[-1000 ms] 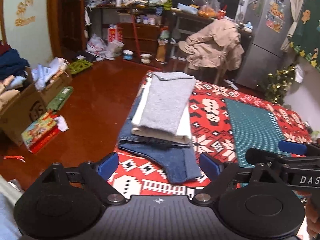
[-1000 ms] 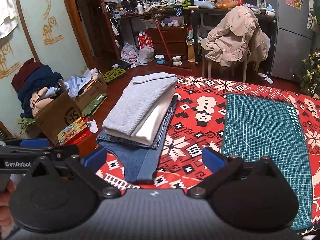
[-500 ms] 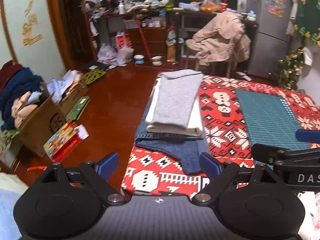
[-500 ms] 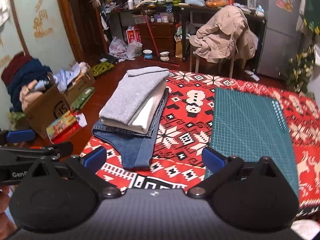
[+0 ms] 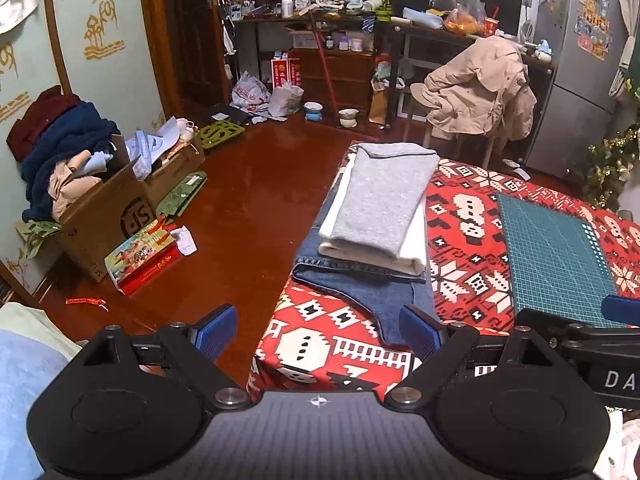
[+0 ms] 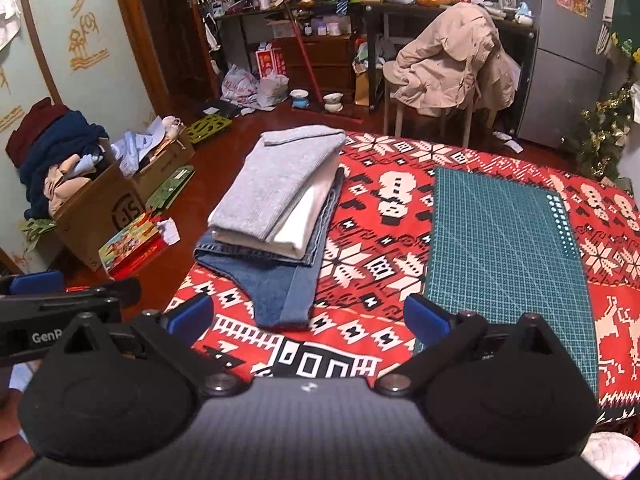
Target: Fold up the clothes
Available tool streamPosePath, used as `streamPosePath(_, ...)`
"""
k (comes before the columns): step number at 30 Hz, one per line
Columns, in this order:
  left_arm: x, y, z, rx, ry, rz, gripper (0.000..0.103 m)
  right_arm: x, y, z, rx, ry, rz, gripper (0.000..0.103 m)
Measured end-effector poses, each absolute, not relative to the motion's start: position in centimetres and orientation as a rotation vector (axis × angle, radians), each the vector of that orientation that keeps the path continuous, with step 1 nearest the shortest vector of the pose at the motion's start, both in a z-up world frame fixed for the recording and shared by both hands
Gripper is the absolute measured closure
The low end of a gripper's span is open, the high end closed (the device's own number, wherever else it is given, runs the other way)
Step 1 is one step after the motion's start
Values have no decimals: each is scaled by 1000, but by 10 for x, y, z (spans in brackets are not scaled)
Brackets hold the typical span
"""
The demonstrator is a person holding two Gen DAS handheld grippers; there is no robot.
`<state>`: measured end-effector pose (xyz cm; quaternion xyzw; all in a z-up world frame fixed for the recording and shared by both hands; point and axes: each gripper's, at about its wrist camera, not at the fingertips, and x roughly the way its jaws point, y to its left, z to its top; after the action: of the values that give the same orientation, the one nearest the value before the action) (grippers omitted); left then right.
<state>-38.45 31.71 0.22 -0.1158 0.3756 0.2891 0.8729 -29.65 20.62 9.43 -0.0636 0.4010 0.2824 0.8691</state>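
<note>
Stack of clothes (image 5: pixel 376 236): three folded pieces are lying one on another at the left edge of the table, near its far corner.
Grey top (image 6: pixel 276 184): it is sitting uppermost, folded into a long narrow rectangle, with a hem or collar edge showing at the far end.
White garment (image 6: pixel 308 216): it is lying under the grey one and sticking out along the right side and near end.
Jeans (image 5: pixel 380 296): they are lying at the bottom, a blue denim leg reaching toward the near edge of the table, a seam running along the right side.
Tablecloth (image 6: pixel 384 248): it is covering the table in red, white and black, with snowflakes, snowmen and a reindeer.
Cutting mat (image 6: pixel 504 248): a green gridded mat is lying on the cloth, well apart from the clothes to their right.
Left gripper (image 5: pixel 316 330): its blue-padded jaws are standing wide apart with nothing between them, hovering over the near left corner of the table.
Right gripper (image 6: pixel 306 316): its jaws are likewise spread and gripping nothing, hovering over the near edge.
Writing: "GenR" is showing on the left tool in the right camera, "DA" on the right tool in the left camera.
Cardboard box (image 5: pixel 104 216): it is standing on the floor, full of clothes, printed "SF".
</note>
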Motion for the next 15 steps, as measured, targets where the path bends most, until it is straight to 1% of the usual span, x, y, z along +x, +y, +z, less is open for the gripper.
streamPosePath(15,-385,316,2,-229,790,604,15,-302,210,96,-165,829,596,1)
